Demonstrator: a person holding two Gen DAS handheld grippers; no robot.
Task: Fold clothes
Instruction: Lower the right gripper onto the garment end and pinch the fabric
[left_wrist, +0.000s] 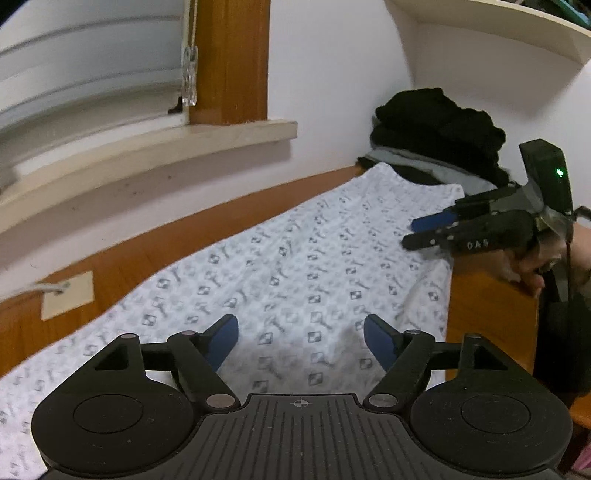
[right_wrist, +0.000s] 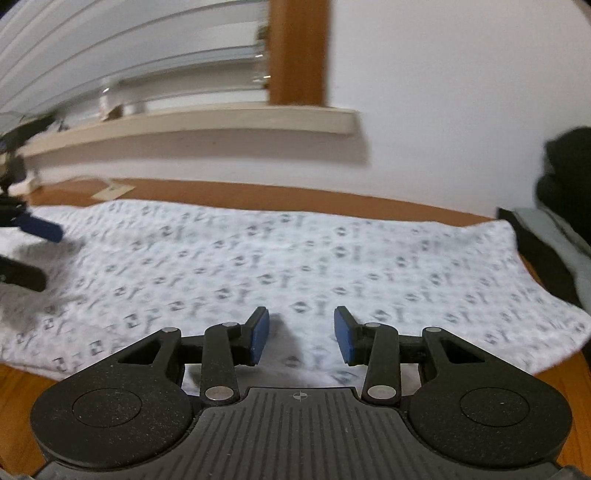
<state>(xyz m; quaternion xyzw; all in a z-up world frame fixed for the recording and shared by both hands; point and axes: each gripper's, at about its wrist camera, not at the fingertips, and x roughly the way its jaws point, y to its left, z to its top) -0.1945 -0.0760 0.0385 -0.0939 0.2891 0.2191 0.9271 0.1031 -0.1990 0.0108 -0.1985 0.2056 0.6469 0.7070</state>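
While left gripper (left_wrist: 301, 339) hangs above cloth, jaws stand wide, nothing between blue pads. Right gripper (right_wrist: 301, 334) over near edge, jaws narrower but apart, gripping nothing. White garment (left_wrist: 295, 266) with repeating grey printed motifs lies spread flat on wooden table (left_wrist: 491, 306), mostly smooth, faint wrinkles, one edge draped over table side. Beyond far end, stack of dark folded clothes (left_wrist: 439, 125) against white wall (left_wrist: 332, 74).

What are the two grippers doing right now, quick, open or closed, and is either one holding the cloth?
Left gripper: open, holding nothing, above the patterned cloth.
Right gripper: open, nothing between its pads, also over the cloth.
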